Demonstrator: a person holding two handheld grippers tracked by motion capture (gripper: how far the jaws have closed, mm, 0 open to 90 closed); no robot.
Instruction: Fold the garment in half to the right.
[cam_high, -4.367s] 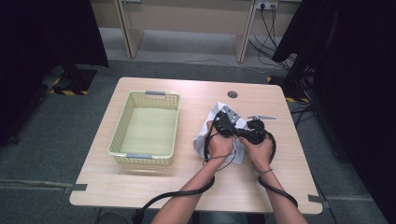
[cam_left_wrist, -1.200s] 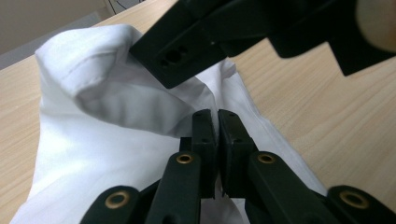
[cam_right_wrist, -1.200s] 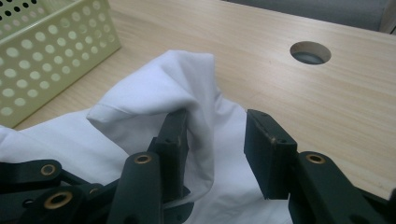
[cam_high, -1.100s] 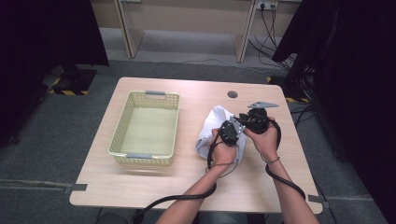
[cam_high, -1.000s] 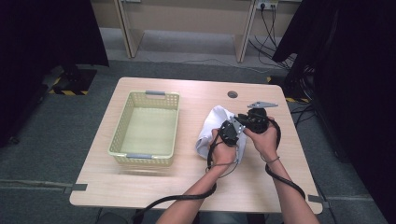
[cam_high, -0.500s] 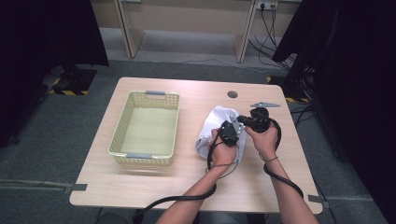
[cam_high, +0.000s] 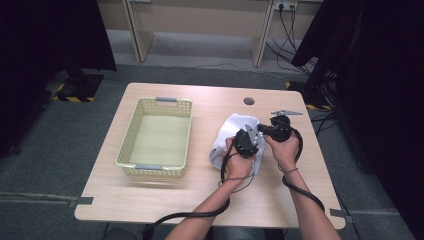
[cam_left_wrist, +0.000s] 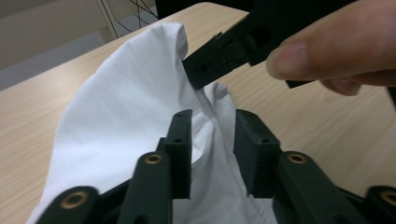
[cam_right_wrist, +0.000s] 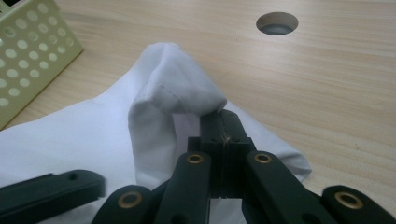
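Counter: white cloth lies right of centre in the high view, right of the yellow basket, bunched, long axis running from upper right to lower left.

Right gripper: jaws clenched on a raised fold of the cloth, which peaks just beyond the jaw tips.

Left gripper: jaws have just been opening, now released, cloth loose between them. Both grippers sit close together over the cloth's right edge.

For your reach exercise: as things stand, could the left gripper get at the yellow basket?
Probably yes. The left gripper stands part open around a fold of the white cloth, its jaws having just been opening, and bare table lies between it and the basket. It would have to leave the cloth first.
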